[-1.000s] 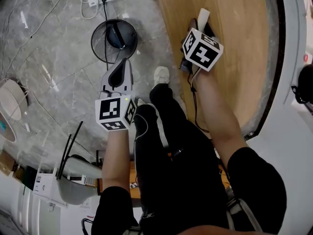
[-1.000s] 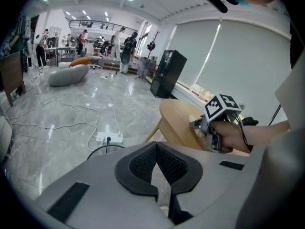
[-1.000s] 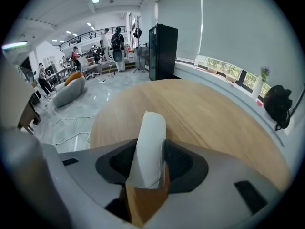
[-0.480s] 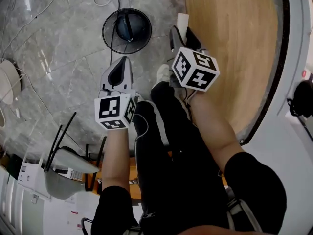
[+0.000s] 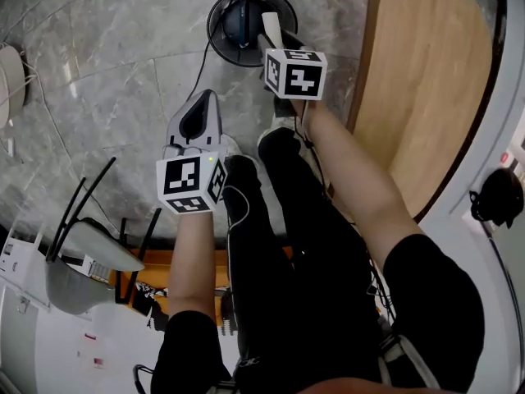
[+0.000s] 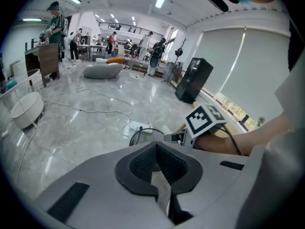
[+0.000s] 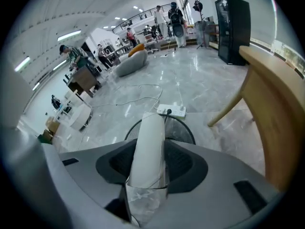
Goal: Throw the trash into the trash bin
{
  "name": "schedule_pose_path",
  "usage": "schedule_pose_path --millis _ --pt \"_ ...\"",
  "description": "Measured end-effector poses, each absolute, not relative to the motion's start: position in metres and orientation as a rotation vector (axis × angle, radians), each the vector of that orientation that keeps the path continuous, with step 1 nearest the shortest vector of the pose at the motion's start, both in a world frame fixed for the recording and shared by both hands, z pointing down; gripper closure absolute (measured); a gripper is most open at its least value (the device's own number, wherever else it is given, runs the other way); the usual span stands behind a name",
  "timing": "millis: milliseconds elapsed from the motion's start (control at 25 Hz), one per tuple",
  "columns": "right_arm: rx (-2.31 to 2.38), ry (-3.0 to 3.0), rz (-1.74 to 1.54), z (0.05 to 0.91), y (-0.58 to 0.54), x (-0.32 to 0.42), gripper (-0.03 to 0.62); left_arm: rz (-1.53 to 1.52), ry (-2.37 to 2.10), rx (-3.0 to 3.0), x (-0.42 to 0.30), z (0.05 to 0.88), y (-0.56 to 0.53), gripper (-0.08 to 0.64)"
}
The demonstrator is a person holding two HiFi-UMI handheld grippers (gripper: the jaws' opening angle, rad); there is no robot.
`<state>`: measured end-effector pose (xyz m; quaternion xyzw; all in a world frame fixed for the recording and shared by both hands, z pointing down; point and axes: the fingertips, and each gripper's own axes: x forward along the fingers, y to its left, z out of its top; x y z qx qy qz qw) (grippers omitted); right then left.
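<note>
Item: trash point(image 7: 148, 147), a white tube with a crinkled clear piece at its near end, clenched between the fingers of the right gripper point(image 7: 155, 151). It sticks out past the fingertips and points steeply down. In the head view it lies over the mouth of the bin point(image 5: 225, 15), a round black wire-mesh basket standing on the grey stone floor point(image 5: 107, 80). Right gripper point(image 5: 275, 43): at the bin's near rim. Left gripper point(image 5: 199, 105): apart from the bin, nearer the person, over bare floor; its fingers point(image 6: 138, 163) are pressed together with nothing between them. Tabletop point(image 5: 426, 72): round, wooden, at the right of the bin. Power strip point(image 7: 171, 111): white, on the floor beyond the bin.
</note>
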<state>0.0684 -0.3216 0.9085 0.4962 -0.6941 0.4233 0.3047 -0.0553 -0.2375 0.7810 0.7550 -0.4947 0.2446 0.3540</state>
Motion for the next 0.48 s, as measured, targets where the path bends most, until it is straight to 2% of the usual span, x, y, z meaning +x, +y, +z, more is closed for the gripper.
schedule_pose_path --millis 80,160,280,320,400,480 --pt "1.278 -1.811 1.114 0.935 -0.324 0.061 0.416 0.627 -1.298 1.932 -0.07 0.782 -0.231 0.546" --pt "1.279 -1.8 1.101 0.946 -0.324 0.059 0.373 0.618 -1.318 1.915 -0.083 0.781 -0.222 0.548" --pt "1.341 -1.815 1.057 0.933 -0.321 0.059 0.37 0.602 -1.342 1.895 -0.102 0.779 -0.208 0.548" --pt "1.367 -1.823 1.03 0.924 -0.318 0.059 0.406 0.597 -1.349 1.89 -0.108 0.779 -0.205 0.548" --pt "1.401 -1.855 0.961 0.901 -0.312 0.056 0.572 0.582 -1.363 1.885 -0.116 0.776 -0.202 0.548" --pt "1.402 -1.932 0.886 0.873 -0.307 0.051 0.58 0.558 -1.374 1.895 -0.118 0.767 -0.203 0.548"
